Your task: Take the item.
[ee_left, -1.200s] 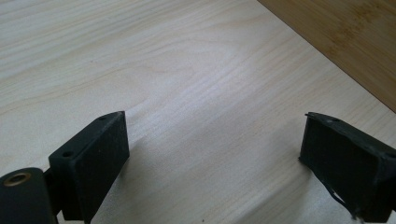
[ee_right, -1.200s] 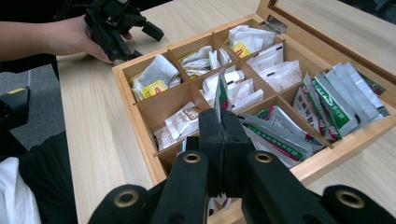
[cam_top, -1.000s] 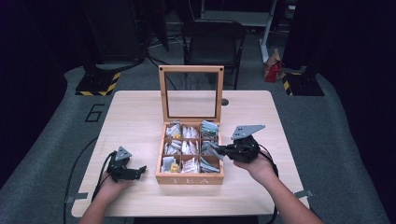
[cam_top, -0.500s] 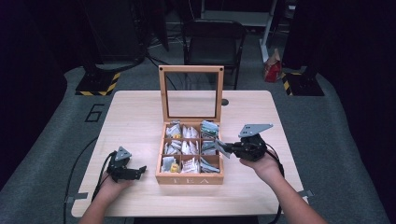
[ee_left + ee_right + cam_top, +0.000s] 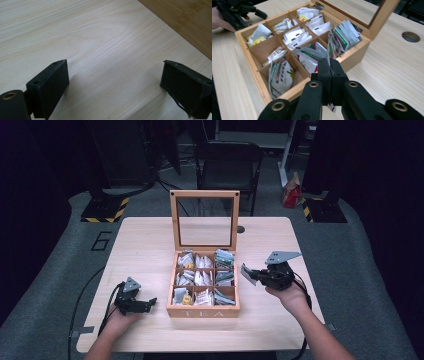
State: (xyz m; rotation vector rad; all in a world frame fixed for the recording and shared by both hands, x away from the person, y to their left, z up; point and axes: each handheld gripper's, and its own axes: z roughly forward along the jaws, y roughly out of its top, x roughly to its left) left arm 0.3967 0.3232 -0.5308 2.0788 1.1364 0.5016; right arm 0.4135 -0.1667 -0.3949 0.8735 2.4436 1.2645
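Note:
A wooden tea box (image 5: 202, 311) stands open in the middle of the table, its compartments holding several tea packets (image 5: 202, 277). My right gripper (image 5: 256, 276) is off the box's right side, above the table, shut on a white packet (image 5: 248, 274). In the right gripper view that packet (image 5: 329, 51) stands edge-on, pinched in my right gripper (image 5: 329, 67), with the box (image 5: 352, 55) behind it. My left gripper (image 5: 145, 304) rests open on the table left of the box. In the left gripper view my left gripper (image 5: 115, 75) has bare wood between its jaws.
The glass-paned lid (image 5: 204, 195) stands upright at the box's back. A round hole (image 5: 241, 229) is in the tabletop behind the box on the right. A black chair (image 5: 227, 160) stands beyond the far edge. Bare table lies on both sides of the box.
My right gripper has moved right, away from the box's right compartments and out over the table, carrying the packet. The left gripper has stayed put.

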